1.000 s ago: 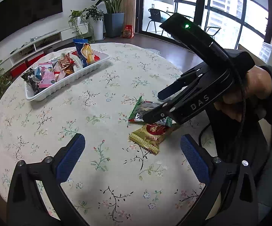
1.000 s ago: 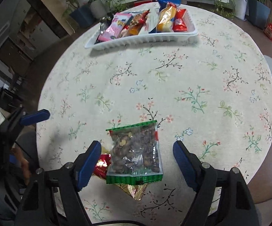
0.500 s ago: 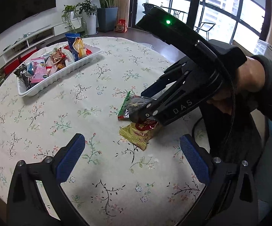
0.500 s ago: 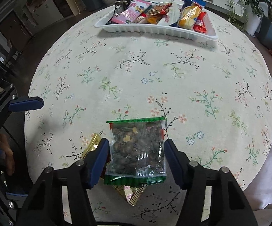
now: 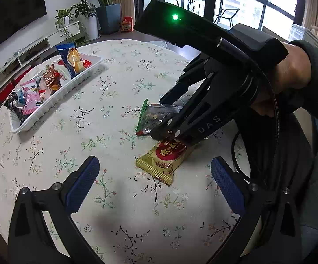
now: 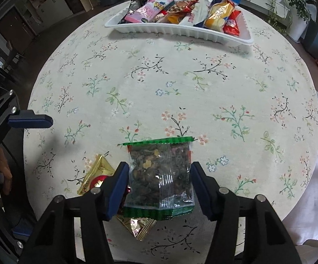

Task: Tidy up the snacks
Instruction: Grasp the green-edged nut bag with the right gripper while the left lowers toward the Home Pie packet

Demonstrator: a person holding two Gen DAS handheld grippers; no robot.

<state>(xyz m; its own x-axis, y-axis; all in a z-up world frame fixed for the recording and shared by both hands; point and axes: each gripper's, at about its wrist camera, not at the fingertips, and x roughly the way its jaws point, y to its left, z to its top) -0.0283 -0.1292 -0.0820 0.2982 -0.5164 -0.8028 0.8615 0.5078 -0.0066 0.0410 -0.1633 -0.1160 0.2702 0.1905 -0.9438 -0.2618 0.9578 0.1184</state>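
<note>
Snacks lie in two places on the round floral tablecloth [image 6: 181, 83]. Low in the centre of the right wrist view sits a clear packet with green sealed ends [image 6: 160, 176], full of dark, lumpy pieces that look like mixed nuts or dried fruit, its film catching white glare. The right gripper [image 6: 159, 182] straddles this packet, blue pads at both long edges; the jaws are closing, the left pad seems to touch the film, and whether the right pad presses on it I cannot tell. Partly under the packet, toward the lower left, lies a gold foil wrapper with a red round label [image 6: 99, 176], one corner poking out below.

From the left wrist view the same pair sits right of centre: the green-edged packet [image 5: 152, 116] behind, the gold wrapper [image 5: 167, 160] in front, printed with a red disc and pale leaf patterns, its ends crimped. The right gripper [image 5: 170, 118] slants down onto them from the upper right, gripped by a hand [image 5: 291, 81] in a dark sleeve. The left gripper [image 5: 154, 176] hangs with its blue pads spread wide and nothing between them.

At the upper left of that view, well apart from the pair, a white ribbed tray [image 5: 55, 103] holds the sorted snacks: pink, blue, yellow, red and coppery wrappers standing in a row.
</note>
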